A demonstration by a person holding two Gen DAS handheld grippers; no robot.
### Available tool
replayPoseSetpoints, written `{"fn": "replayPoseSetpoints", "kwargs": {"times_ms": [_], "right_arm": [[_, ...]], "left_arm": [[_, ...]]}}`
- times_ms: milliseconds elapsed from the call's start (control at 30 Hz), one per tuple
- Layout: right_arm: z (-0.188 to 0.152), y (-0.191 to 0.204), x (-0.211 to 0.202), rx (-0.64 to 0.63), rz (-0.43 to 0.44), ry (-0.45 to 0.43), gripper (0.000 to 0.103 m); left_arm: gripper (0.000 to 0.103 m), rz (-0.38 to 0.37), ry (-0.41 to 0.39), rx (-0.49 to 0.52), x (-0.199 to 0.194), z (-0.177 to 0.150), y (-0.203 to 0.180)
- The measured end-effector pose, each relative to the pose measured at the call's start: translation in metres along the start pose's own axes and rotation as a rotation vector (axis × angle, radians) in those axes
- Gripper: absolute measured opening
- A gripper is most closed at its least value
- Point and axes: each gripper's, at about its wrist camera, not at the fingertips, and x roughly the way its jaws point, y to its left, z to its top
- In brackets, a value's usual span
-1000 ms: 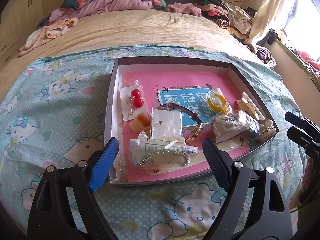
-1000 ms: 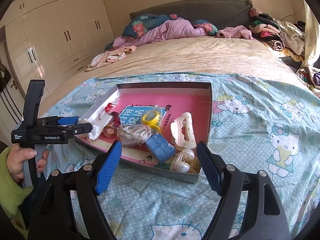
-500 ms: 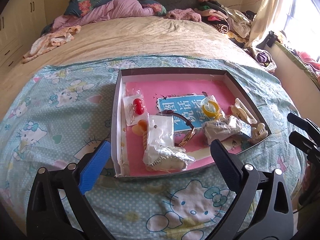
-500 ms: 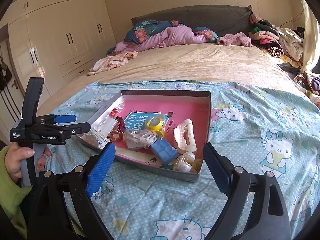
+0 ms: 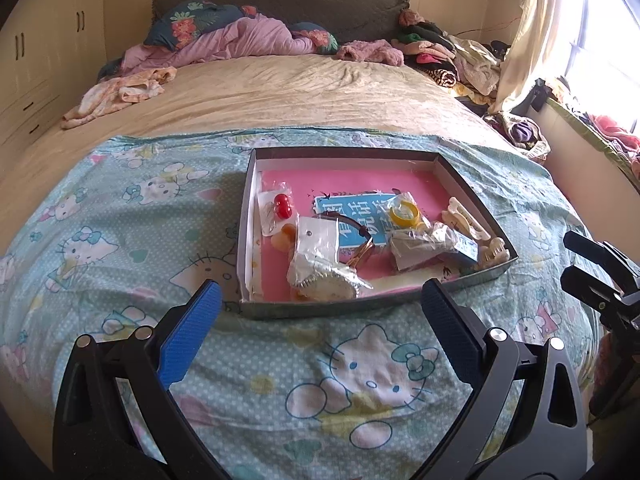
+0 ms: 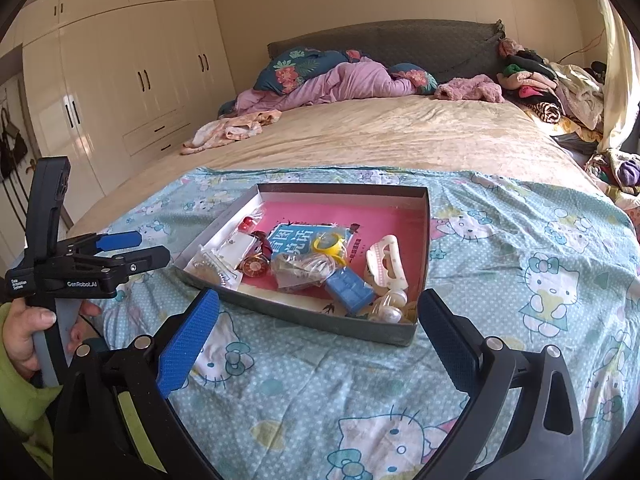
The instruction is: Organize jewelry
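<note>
My left gripper (image 5: 320, 304) hung over the cartoon-cat bedsheet (image 5: 120, 240) with its blue-padded fingers (image 5: 188, 336) spread wide and nothing between them, just short of the near wall of the shallow box (image 5: 332, 310) that held the jewelry. My right gripper (image 6: 318, 312) hovered beside it at the box's near right corner, its jaws opening at that moment, empty, the pads clear of everything.

The box sat on the sheet toward the foot of the bed, its floor pink, a blue printed card (image 5: 352, 216) lying flat in the middle. Along its left side lay a small clear packet with a red bead piece (image 5: 283, 205). Near the front left, a white card in plastic (image 5: 316, 240) overlapped a bagged sparkly comb-shaped piece (image 5: 328, 284). A dark band with gold bangles (image 5: 362, 254) rested against the blue card. A yellow ring-shaped piece in a bag (image 5: 405, 213) lay toward the right, a crumpled clear bag (image 5: 424, 240) just in front of it and touching a blue box (image 6: 349, 290). Cream hair claws (image 6: 386, 266) lay along the right wall, and pearl-coloured clips (image 6: 388, 308) were tucked into the near right corner.

In the right wrist view my left hand (image 6: 24, 332), in a green sleeve (image 6: 20, 396), gripped the handle of the left gripper. Piled bedding (image 5: 240, 40) and clothes lay at the head of the bed.
</note>
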Motion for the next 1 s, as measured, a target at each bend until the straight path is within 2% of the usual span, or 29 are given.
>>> {"fn": "replayPoseSetpoints", "kwargs": {"times_ms": [367, 533, 1000], "right_arm": [[-0.031, 0.02, -0.007, 0.004, -0.037, 0.0, 0.099], [-0.045, 0.029, -0.005, 0.007, -0.034, 0.037, 0.099], [-0.05, 0.041, -0.009, -0.013, -0.022, 0.044, 0.099]], "left_arm": [[0.093, -0.002, -0.017, 0.0, -0.02, -0.036, -0.001], [0.093, -0.019, -0.036, -0.012, -0.029, -0.045, -0.003], [0.093, -0.023, -0.042, -0.026, -0.037, -0.056, -0.003]]}}
